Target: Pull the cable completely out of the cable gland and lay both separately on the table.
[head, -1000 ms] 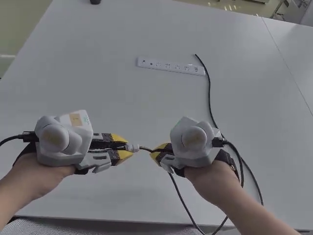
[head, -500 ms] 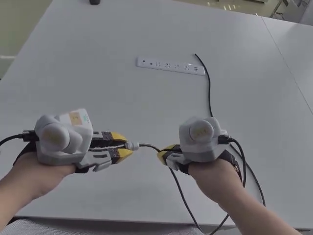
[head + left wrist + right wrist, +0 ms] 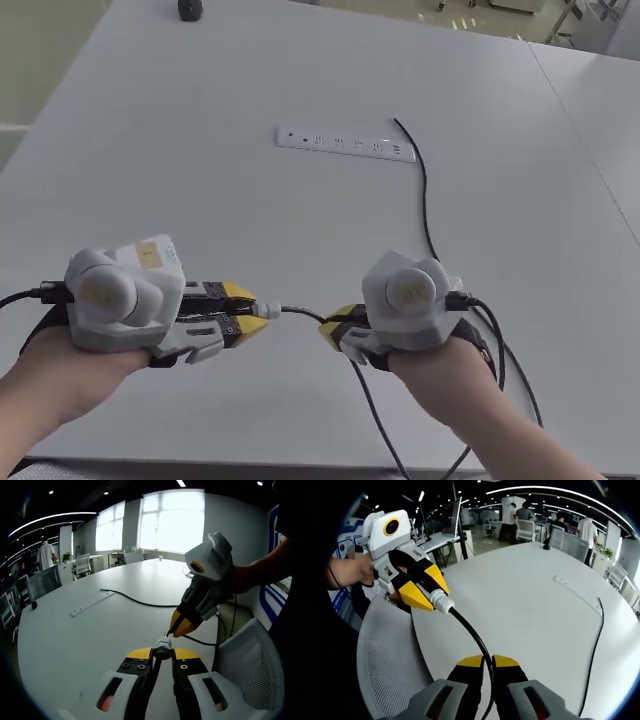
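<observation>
My left gripper (image 3: 262, 318) is shut on the small white cable gland (image 3: 266, 312), held just above the white table (image 3: 200, 150). A thin black cable (image 3: 300, 313) runs out of the gland to my right gripper (image 3: 330, 328), which is shut on it a short way off. In the left gripper view the gland (image 3: 162, 647) sits between my yellow-tipped jaws, with the right gripper (image 3: 176, 627) just beyond. From the right gripper view the cable (image 3: 470, 627) rises from my shut jaws to the gland (image 3: 442, 601) in the left gripper (image 3: 427, 597). Behind my right hand the cable trails off the table's near edge.
A white power strip (image 3: 345, 143) lies at mid-table, and its black cord (image 3: 425, 200) runs toward the near right edge. A dark object (image 3: 190, 10) rests at the far edge. A mesh chair (image 3: 385, 680) stands by the table. People and desks are far behind.
My right gripper has drawn away from the left one to the right, and a longer stretch of black cable now shows between them. The left gripper holds its place.
</observation>
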### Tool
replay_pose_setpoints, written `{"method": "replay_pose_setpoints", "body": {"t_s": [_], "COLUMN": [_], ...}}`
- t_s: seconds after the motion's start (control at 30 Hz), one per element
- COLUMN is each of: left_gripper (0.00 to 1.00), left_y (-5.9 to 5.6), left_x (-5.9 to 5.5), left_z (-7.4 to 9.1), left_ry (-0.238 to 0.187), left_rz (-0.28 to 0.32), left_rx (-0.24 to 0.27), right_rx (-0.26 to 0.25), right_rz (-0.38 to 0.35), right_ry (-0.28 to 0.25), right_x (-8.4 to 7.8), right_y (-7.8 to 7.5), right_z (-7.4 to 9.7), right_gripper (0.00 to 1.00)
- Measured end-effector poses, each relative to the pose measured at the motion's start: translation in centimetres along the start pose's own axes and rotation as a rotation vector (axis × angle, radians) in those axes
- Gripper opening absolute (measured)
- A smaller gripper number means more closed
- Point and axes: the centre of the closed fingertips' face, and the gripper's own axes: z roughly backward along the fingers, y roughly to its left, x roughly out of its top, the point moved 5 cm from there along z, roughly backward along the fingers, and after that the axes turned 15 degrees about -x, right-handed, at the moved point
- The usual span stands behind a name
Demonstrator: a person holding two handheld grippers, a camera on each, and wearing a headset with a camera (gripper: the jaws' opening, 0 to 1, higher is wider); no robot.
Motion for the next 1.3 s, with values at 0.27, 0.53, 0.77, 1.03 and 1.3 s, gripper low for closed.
{"method": "replay_pose_setpoints", "body": {"t_s": [0.27, 0.53, 0.77, 1.03, 1.3], "left_gripper": [0.15, 0.15, 0.15, 0.15, 0.15], "left_y": [0.0, 0.2, 0.3, 0.4, 0.5], "left_x": [-0.1, -0.1, -0.2, -0.2, 0.0], "left_z": [-0.1, -0.1, 0.0, -0.1, -0.2], "left_ry": [0.007, 0.01, 0.006, 0.007, 0.007], "left_rz": [0.0, 0.001, 0.005, 0.008, 0.003], "left_rx": [-0.004, -0.006, -0.001, 0.0, 0.004], "right_rx": [0.004, 0.019, 0.033, 0.031, 0.022], "right_rz": [0.105, 0.379, 0.441, 0.468, 0.442], "right_ry": [-0.11, -0.159, -0.18, -0.187, -0.192], "right_x": [2.6, 4.7, 5.0, 4.9, 5.0], "right_y": [1.1, 3.1, 3.6, 3.6, 3.3], "right_z": [1.2, 0.6, 0.4, 0.3, 0.2], "right_gripper": [0.1, 0.09, 0.04, 0.01, 0.0]}}
